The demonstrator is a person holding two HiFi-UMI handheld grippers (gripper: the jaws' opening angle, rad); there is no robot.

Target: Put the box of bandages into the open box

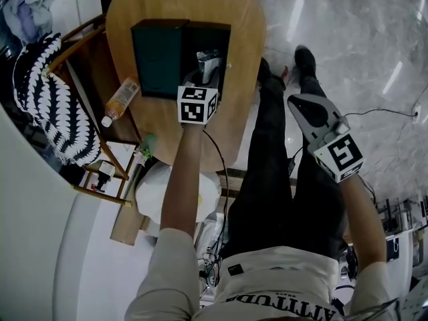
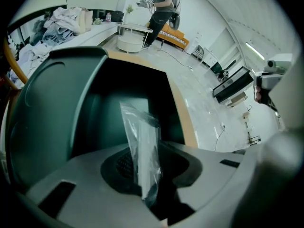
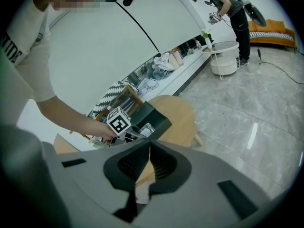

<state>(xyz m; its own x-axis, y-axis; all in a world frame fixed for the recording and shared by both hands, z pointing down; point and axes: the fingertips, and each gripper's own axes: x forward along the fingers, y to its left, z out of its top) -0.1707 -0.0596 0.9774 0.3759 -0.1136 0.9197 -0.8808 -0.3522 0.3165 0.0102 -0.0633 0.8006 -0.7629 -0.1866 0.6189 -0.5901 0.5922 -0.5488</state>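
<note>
A dark green open box [image 1: 158, 55] stands on the round wooden table [image 1: 150, 5], its lid tipped up to the left. My left gripper [image 1: 208, 79] reaches into its dark cavity. The box of bandages [image 2: 140, 146], wrapped in clear film, stands tilted between the left gripper's [image 2: 148, 175] pads, over the green box's inside [image 2: 57, 118]; a dark gap shows at its right side. The bandage box [image 1: 208, 64] glints inside the cavity. My right gripper [image 1: 302, 107] hangs over the floor to the right, shut and empty; its own view [image 3: 148, 148] looks at the open box [image 3: 154, 117] from afar.
A plastic bottle [image 1: 120, 99] lies on a wooden chair left of the table, beside a black-and-white striped cushion [image 1: 40, 92]. The person's dark trouser legs [image 1: 274, 179] stand by the table's right edge. Cables run over the marble floor [image 1: 348, 39]. Another person [image 2: 161, 6] stands far off.
</note>
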